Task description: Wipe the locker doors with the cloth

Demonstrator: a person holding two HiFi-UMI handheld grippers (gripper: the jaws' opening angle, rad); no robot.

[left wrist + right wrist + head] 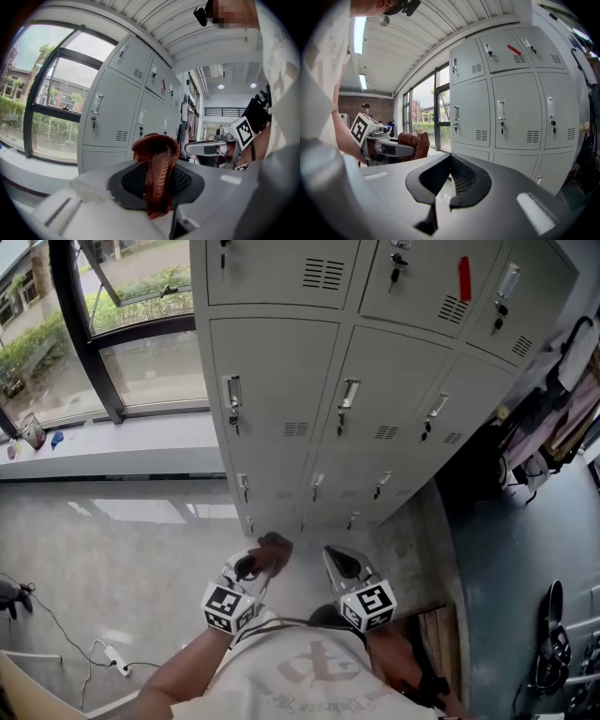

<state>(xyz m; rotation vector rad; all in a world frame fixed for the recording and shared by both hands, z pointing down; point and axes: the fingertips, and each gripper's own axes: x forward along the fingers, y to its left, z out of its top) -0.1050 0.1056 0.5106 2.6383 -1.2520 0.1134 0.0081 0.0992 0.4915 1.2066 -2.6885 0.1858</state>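
A bank of grey locker doors (375,409) stands in front of me, each with a handle and a key. A reddish-brown knitted cloth (275,545) is bunched at the tip of my left gripper (267,554), which is shut on it, low and short of the bottom lockers. In the left gripper view the cloth (157,164) folds over between the pads. My right gripper (339,562) is beside it, shut and holding nothing. It points at the lockers (511,112). The right gripper view also catches the cloth (415,143) at the left.
A big window (122,334) and its grey sill (103,451) lie to the left. A cable and power strip (112,657) are on the floor at lower left. Hung clothes and bags (553,418) and a dark desk (525,568) crowd the right.
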